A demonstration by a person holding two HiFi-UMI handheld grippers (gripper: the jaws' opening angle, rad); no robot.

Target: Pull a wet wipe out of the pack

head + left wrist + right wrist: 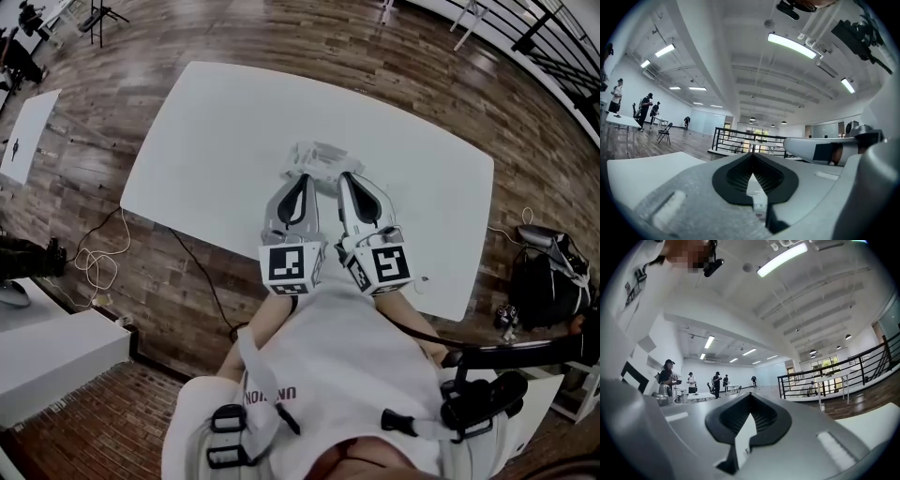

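In the head view both grippers are held up side by side in front of my chest, pointing level and away from me. The crumpled, translucent wet wipe pack (319, 157) sits right at their tips, above the white table (216, 141). My left gripper (298, 180) is shut, and in the left gripper view a white strip with small print, the pack's edge (756, 191), is pinched between its dark pads. My right gripper (349, 178) is shut too. In the right gripper view a plain white sheet, the wet wipe (743, 434), is clamped between its jaws (751, 398).
Cables (98, 258) trail over the wooden floor left of the table. A black bag (548, 281) lies at the right and a white cabinet (56, 347) at the lower left. Both gripper views look out over a large hall with a black railing (740, 138) and distant people (668, 373).
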